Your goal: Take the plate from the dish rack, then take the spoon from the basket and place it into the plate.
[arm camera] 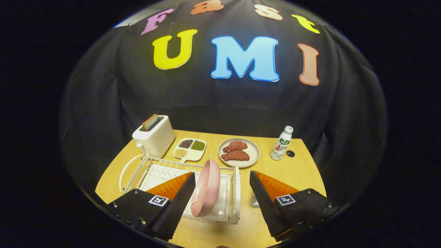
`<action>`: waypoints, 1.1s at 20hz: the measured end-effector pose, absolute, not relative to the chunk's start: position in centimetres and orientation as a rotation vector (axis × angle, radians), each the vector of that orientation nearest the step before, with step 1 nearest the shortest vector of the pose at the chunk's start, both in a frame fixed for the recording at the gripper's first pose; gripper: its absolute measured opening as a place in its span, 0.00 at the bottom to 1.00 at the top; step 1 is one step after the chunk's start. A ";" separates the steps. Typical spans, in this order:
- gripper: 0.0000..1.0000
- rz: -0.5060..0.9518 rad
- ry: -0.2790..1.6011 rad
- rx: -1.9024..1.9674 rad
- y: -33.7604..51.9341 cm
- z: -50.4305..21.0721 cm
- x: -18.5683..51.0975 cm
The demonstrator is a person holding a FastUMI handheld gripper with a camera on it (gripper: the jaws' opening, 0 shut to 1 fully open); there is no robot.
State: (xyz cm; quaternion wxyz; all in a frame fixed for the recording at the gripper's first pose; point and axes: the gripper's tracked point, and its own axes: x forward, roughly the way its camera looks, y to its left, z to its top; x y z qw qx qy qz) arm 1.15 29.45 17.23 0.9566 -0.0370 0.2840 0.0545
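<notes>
1. Gripper [222, 181] spread wide, holding nothing, left finger [179, 196] just beside the pink plate [206, 187].
2. Plate standing on edge in the white dish rack [151, 170], between the fingers, nearer the left.
3. Long axis running near to far, leaning slightly right.

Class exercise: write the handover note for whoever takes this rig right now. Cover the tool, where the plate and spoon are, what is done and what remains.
Tool: open, fingers spread wide, holding nothing.
Pink plate: standing on edge in the white wire dish rack, between the fingers and close to the left one; I cannot tell if that finger touches it.
Spoon and basket: I cannot make them out here; a small metallic item sits by the right finger, unclear what it is.
Done: tool lined up around the plate.
Left: close on the plate, lift it out, set it on the wooden table, then fetch the spoon and place it in the plate.
</notes>
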 end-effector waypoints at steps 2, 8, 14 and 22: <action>0.97 0.091 0.656 -0.083 30.4 15.6 1.8; 0.92 -0.116 0.800 -0.235 29.7 12.3 4.0; 0.57 -0.269 0.874 -0.259 28.4 9.4 4.8; 0.07 -0.246 0.894 -0.223 30.0 9.9 4.9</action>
